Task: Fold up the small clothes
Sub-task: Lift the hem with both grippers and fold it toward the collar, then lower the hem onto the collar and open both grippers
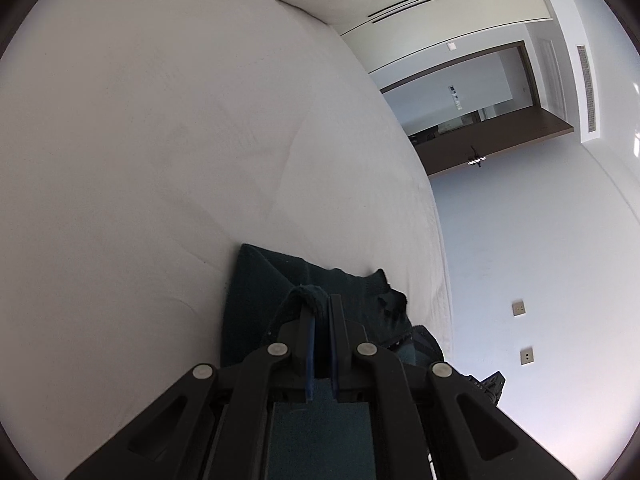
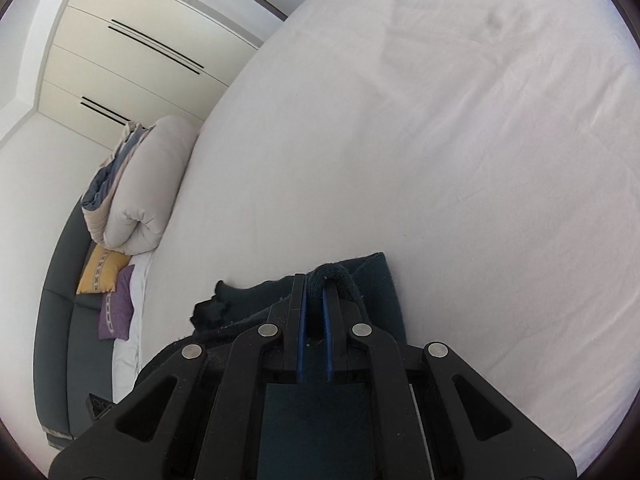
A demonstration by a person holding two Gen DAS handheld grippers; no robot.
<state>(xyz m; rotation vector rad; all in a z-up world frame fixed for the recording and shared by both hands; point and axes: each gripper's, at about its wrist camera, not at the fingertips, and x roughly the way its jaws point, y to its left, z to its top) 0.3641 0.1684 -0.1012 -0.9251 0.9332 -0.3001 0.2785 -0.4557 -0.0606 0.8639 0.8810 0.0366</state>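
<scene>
Two pinch points carry risk: left wrist view shows the left hand-held gripper (image 1: 322, 306) clamped on a thin edge of the dark garment (image 1: 256, 280) draped over the bed (image 1: 160, 140), which could slip free, while right wrist view shows the right hand-held gripper (image 2: 314, 288) pinching a bunched hem, likely skewing the fold.

Garment (image 1: 256, 280) on bed (image 1: 160, 140), rolled duvet (image 2: 152, 184) at its far edge

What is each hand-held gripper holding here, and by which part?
Both grip the same dark knit garment: the left hand-held gripper and the right hand-held gripper each pinch a bunched edge.
</scene>
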